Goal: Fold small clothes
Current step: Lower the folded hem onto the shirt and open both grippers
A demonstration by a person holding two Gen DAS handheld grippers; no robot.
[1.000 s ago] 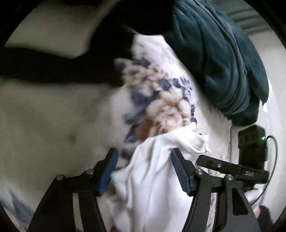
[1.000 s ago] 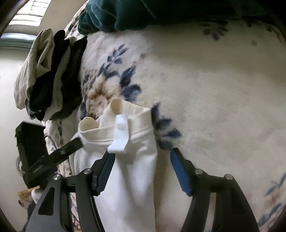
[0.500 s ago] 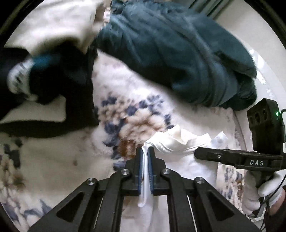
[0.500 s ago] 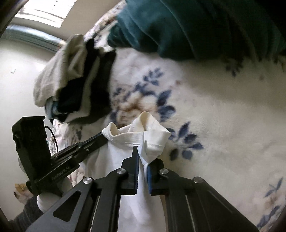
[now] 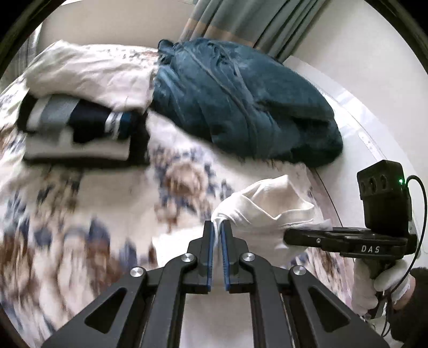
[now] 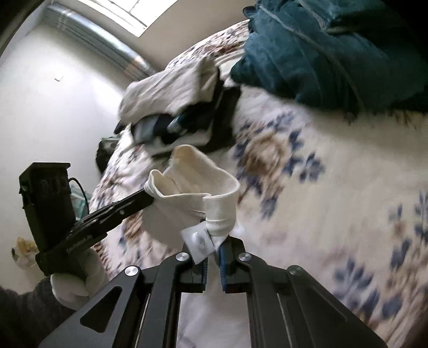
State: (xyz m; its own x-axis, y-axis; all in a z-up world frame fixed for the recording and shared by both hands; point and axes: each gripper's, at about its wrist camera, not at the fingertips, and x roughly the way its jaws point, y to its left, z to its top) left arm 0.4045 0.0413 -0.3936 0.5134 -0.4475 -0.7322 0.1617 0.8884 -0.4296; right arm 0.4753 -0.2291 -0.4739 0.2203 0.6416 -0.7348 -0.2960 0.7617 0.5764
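A small white garment (image 5: 267, 206) is lifted above the floral blanket (image 5: 80, 208), held at its top edge between both grippers. My left gripper (image 5: 217, 227) is shut on one corner of it. My right gripper (image 6: 212, 246) is shut on the other corner, where a white label (image 6: 199, 242) hangs out. The garment (image 6: 198, 182) sags open between them. Each gripper shows in the other's view: the right gripper (image 5: 291, 237), the left gripper (image 6: 148, 196).
A stack of folded clothes (image 5: 77, 125) in black, white and blue lies at the back left, with a crumpled cream cloth (image 5: 88, 75) on top. A bundled teal blanket (image 5: 240, 104) lies at the back. Curtains (image 5: 240, 24) and wall stand behind.
Both grippers closed on the garment's top corners and lifted it off the blanket. The views tilted up toward the back of the bed.
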